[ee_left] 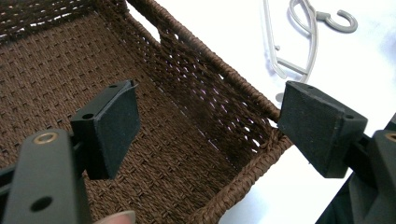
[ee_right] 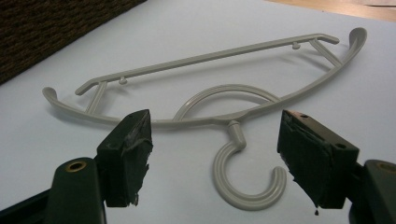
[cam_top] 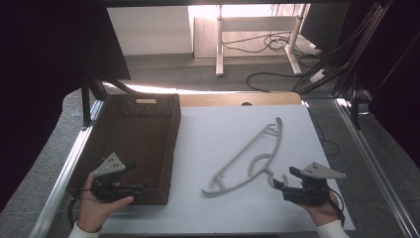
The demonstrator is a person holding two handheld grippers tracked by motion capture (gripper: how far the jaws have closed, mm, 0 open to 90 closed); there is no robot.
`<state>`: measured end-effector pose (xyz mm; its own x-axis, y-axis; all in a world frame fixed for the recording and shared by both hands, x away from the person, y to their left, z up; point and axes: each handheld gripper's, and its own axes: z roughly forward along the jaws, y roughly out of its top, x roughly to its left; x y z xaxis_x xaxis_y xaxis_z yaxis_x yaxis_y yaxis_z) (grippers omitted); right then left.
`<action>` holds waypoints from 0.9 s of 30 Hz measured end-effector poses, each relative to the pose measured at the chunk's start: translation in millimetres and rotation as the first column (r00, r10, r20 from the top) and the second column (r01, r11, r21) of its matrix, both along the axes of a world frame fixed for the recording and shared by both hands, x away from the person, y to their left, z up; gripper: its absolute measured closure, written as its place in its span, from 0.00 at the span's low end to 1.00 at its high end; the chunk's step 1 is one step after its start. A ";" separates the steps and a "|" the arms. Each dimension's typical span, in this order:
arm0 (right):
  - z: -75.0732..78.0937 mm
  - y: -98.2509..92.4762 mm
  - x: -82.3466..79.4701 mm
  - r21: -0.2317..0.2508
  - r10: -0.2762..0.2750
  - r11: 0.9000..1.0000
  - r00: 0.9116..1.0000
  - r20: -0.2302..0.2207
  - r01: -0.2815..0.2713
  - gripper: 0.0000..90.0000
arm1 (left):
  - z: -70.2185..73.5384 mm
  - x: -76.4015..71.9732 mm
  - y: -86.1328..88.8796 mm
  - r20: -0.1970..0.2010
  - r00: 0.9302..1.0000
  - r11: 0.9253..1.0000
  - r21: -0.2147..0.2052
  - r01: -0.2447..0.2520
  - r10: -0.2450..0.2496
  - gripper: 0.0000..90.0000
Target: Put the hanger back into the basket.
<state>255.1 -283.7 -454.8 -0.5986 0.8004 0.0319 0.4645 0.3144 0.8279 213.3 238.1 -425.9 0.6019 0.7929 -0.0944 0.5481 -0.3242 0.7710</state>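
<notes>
Grey plastic hanger (cam_top: 250, 156) lies flat on the white table (cam_top: 208, 148), just right of the brown wicker basket (cam_top: 133, 144), hook end toward the person. Right gripper (ee_right: 212, 154) sits low just short of the hook (ee_right: 243, 179), jaws wide apart, holding nothing; in its own view the hook lies between the two black pads (ee_right: 128, 154). Left gripper (ee_left: 205, 126) is also spread wide and empty, hovering over the basket's near right corner with one pad above the woven floor and the other outside the rim. Likely job: hanger goes into the basket. Risks, as I judge them: the hook is thin and round and lies flat on the table, so the pads could close over it and scrape the surface, or pinch only the tip and let it swivel. The right pads look chipped and ragged at the edges, so grip on smooth plastic may be poor and the hanger could slip out mid-lift. A hook grip leaves the long body hanging off one end; it may swing and catch the basket wall. The hanger looks about as long as the basket, so it could bridge the rim instead of dropping in. Left gripper's outer pad is close to the rim and could nudge the basket.
</notes>
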 end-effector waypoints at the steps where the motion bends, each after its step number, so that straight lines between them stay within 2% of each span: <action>1: 0.0 -0.2 0.1 0.001 0.003 1.000 1.000 0.000 -0.003 0.29 | 0.4 0.0 0.4 0.002 1.000 1.000 -0.005 -0.003 0.003 0.23; 9: 5.2 -2.6 -3.9 0.005 -0.001 1.000 1.000 0.008 0.001 0.29 | 4.1 -4.9 2.7 -0.001 1.000 1.000 -0.026 -0.009 0.009 0.23; 14: 3.5 -3.6 -2.7 -0.006 -0.016 1.000 1.000 -0.014 0.016 0.29 | -0.1 -2.4 -0.2 -0.018 1.000 1.000 -0.006 0.005 -0.006 0.22; 20: 1.7 -5.3 -1.4 -0.025 -0.028 0.999 0.999 -0.017 0.027 0.31 | 0.2 -2.1 0.1 -0.014 1.000 1.000 -0.009 0.006 -0.006 0.23; 27: -1.3 -4.1 -0.6 -0.031 -0.015 0.999 0.999 -0.032 0.014 0.32 | -0.2 -3.4 -2.8 -0.014 1.000 1.000 -0.014 0.012 -0.013 0.23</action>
<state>254.5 -287.8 -456.1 -0.5863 0.8097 0.0260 0.4955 0.3331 0.8022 209.9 235.3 -426.1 0.6102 0.7839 -0.1142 0.5552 -0.3203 0.7676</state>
